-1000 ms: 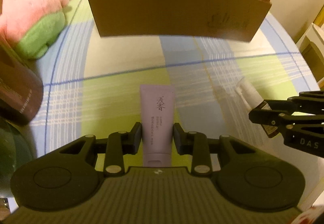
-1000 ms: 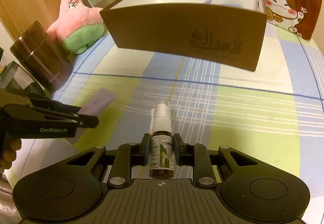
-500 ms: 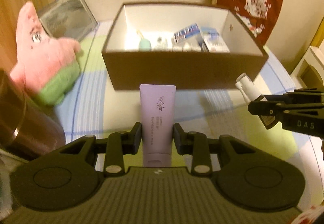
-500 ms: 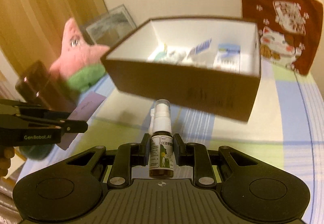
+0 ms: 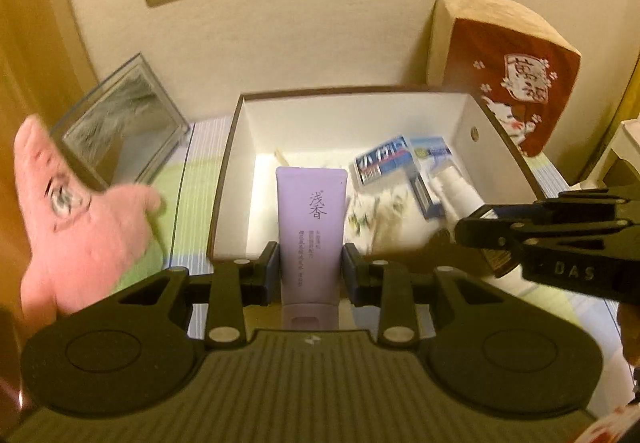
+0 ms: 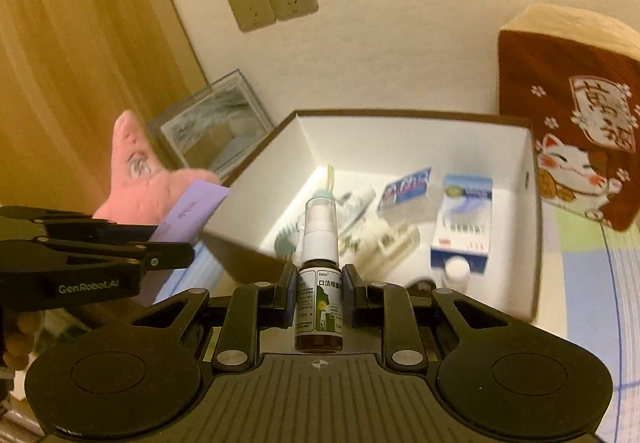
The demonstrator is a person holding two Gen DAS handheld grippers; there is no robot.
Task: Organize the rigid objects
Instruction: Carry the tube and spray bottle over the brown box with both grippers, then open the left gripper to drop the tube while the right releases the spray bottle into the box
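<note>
Now the left gripper (image 5: 311,267) pinches a purple tube (image 5: 311,231) and the right gripper (image 6: 319,293) pinches a spray bottle (image 6: 319,275), both before the open box (image 6: 412,131); a pink plush (image 5: 80,219) sits left of it.

Your way into the open box (image 6: 400,131) is clear along its bare left floor; cartons (image 6: 464,219) crowd the right.
</note>
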